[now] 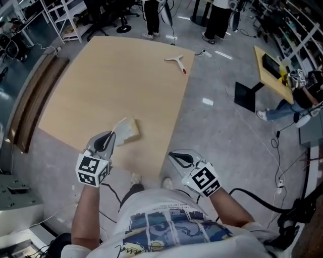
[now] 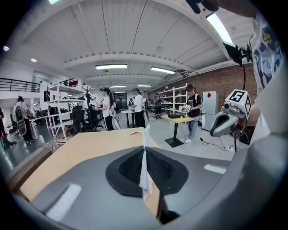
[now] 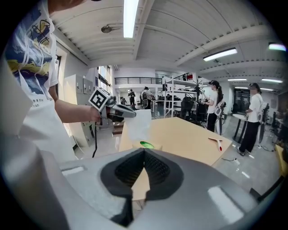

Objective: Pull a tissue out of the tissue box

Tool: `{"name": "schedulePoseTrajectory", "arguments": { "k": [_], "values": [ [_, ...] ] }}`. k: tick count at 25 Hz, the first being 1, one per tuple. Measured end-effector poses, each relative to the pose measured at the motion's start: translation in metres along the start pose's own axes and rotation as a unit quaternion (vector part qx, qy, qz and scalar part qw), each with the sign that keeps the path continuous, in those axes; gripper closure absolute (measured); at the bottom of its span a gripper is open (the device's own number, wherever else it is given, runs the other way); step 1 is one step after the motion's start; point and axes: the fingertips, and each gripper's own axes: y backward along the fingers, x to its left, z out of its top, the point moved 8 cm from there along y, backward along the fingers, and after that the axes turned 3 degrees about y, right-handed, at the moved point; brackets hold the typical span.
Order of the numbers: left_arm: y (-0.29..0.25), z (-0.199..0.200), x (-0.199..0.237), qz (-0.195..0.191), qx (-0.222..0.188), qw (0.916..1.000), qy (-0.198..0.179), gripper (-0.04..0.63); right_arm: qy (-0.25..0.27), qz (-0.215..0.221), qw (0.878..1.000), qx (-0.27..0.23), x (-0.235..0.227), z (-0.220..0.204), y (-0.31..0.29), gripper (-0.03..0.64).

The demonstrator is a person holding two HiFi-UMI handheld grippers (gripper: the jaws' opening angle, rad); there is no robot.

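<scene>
The tan tissue box (image 1: 132, 130) sits near the front edge of the wooden table (image 1: 116, 75). In the right gripper view its green slot (image 3: 146, 144) faces up. My left gripper (image 1: 112, 135) is shut on a white tissue (image 1: 120, 126) and holds it above the box. In the left gripper view the tissue (image 2: 145, 173) shows edge-on between the closed pads. From the right gripper view the tissue (image 3: 137, 126) hangs from the left gripper (image 3: 132, 114). My right gripper (image 1: 171, 155) is off the table's front corner, shut and holding nothing.
A white and red scraper-like tool (image 1: 177, 62) lies at the far side of the table. Wooden benches (image 1: 30, 101) run along the left. People stand beyond the table (image 1: 151, 15), and another desk (image 1: 275, 73) is at the right. Cables (image 1: 277, 151) cross the floor.
</scene>
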Motion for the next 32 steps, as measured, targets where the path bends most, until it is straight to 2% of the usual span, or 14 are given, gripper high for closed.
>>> {"name": "schedulePoseTrajectory", "arguments": {
  "k": [4,10,19,32],
  "values": [
    [0.031,0.011,-0.025,0.007,-0.032,0.9994,0.012,0.589,0.014,0.020,1.000,-0.001,0.004,-0.003,0.002,0.614],
    [0.067,0.026,-0.071,0.008,-0.065,0.9978,0.007,0.589,0.028,0.038,0.999,-0.001,0.010,-0.008,0.015,0.614],
    [0.092,0.044,-0.128,-0.014,-0.072,0.9973,0.000,0.589,0.029,0.041,0.999,0.001,0.015,-0.027,0.039,0.614],
    [0.106,0.053,-0.163,-0.045,-0.087,0.9951,-0.002,0.589,0.026,0.035,0.999,-0.005,0.025,-0.043,0.060,0.614]
  ]
}}
